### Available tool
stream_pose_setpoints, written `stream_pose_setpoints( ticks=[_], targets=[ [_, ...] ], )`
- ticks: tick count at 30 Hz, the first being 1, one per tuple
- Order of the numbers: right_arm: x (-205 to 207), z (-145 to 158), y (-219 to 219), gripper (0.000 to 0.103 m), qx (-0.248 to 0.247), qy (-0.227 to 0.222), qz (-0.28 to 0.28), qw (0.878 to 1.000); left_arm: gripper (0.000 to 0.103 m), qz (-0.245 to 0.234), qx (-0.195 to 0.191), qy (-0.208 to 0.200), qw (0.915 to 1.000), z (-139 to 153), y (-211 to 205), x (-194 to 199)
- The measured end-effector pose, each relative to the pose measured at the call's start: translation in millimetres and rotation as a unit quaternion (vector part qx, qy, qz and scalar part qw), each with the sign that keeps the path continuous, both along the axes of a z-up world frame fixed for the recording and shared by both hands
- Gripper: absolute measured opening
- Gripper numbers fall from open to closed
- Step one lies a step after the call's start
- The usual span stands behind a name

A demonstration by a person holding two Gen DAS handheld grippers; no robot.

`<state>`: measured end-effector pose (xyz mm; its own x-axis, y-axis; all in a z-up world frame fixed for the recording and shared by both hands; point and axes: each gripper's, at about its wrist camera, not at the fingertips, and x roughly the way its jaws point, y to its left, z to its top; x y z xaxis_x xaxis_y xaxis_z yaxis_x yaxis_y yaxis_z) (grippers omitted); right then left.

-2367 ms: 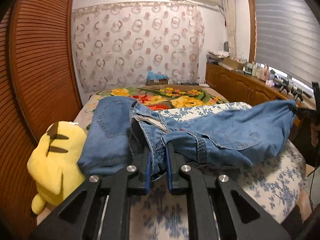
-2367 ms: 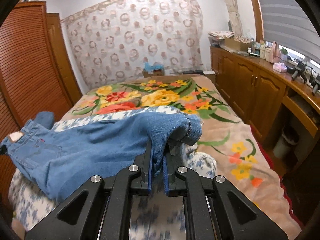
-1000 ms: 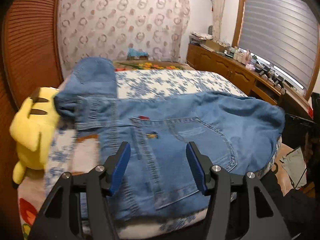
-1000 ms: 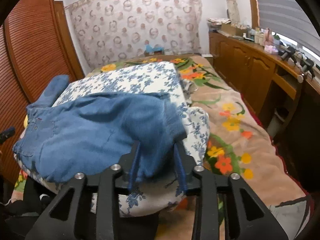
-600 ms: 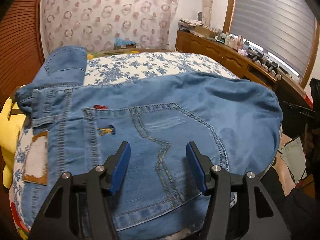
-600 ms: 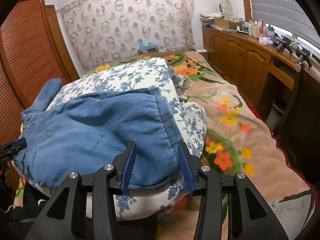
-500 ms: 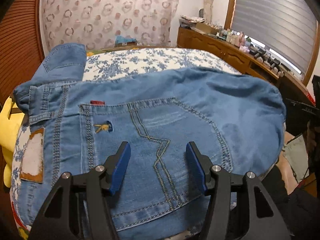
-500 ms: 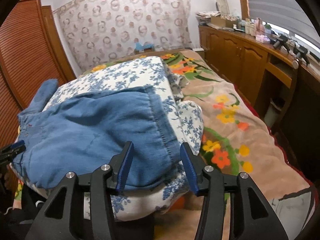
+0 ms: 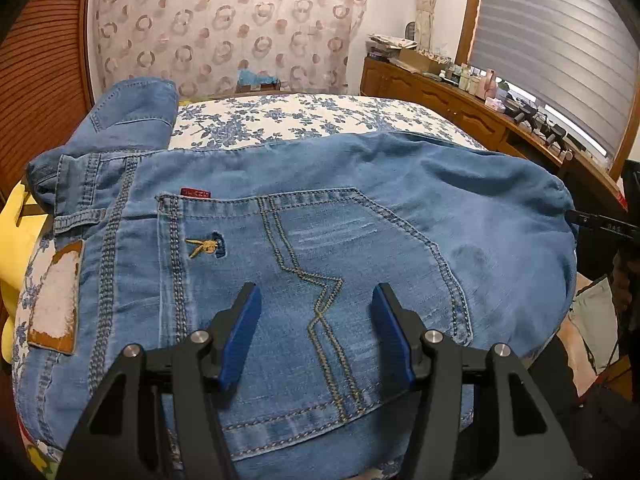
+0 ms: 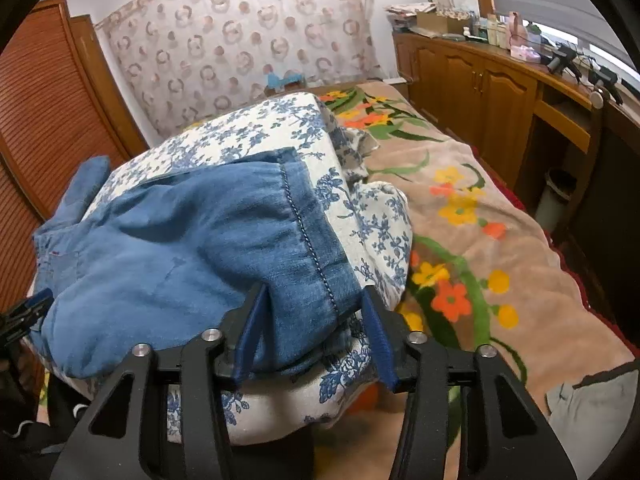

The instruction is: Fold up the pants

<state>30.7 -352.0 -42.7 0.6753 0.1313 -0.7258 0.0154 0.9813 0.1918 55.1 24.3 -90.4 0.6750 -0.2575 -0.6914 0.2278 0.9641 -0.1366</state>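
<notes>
My left wrist camera sits low over the seat end of the jeans point(image 9: 320, 232), very close, facing the patterned curtain point(image 9: 224, 28) at 12 o'clock, with the blinds point(image 9: 560, 48) at 2 o'clock. My right wrist camera hangs at the hem end point(image 10: 180, 248), a little farther back, facing the same curtain point(image 10: 240, 40), the wooden cabinets point(image 10: 480, 80) at 2 o'clock. Both share the jeans, the blue-flowered quilt point(image 9: 312, 120) and probably the same louvred door point(image 10: 36, 120) at 10 o'clock.

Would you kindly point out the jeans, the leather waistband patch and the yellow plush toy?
jeans point(image 9: 360, 216): left wrist view, back pocket area.
leather waistband patch point(image 9: 54, 300): left wrist view, worn pale centre.
yellow plush toy point(image 9: 20, 248): left wrist view, its body.
</notes>
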Motion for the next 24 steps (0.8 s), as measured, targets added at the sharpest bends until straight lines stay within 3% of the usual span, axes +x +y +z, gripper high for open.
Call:
stream_pose_setpoints(
  ticks=[2, 5, 14, 24],
  targets=[
    [0, 3, 2, 0.019, -0.004, -0.007, 0.005, 1.000, 0.058, 0.000, 0.000, 0.000, 1.0000, 1, 0, 1],
    [-3, 11, 10, 0.011, -0.003, -0.026, 0.016, 1.000, 0.058, 0.001, -0.003, 0.001, 1.0000, 3, 2, 1],
    [-2, 58, 51, 0.007, 0.001, -0.085, 0.084, 0.993, 0.058, 0.016, -0.018, -0.013, 0.9996, 19, 11, -6],
    [21, 104, 133, 0.006, -0.004, -0.131, 0.186, 0.974, 0.058, 0.032, -0.018, -0.026, 0.9990, 42, 20, -9]
  ],
)
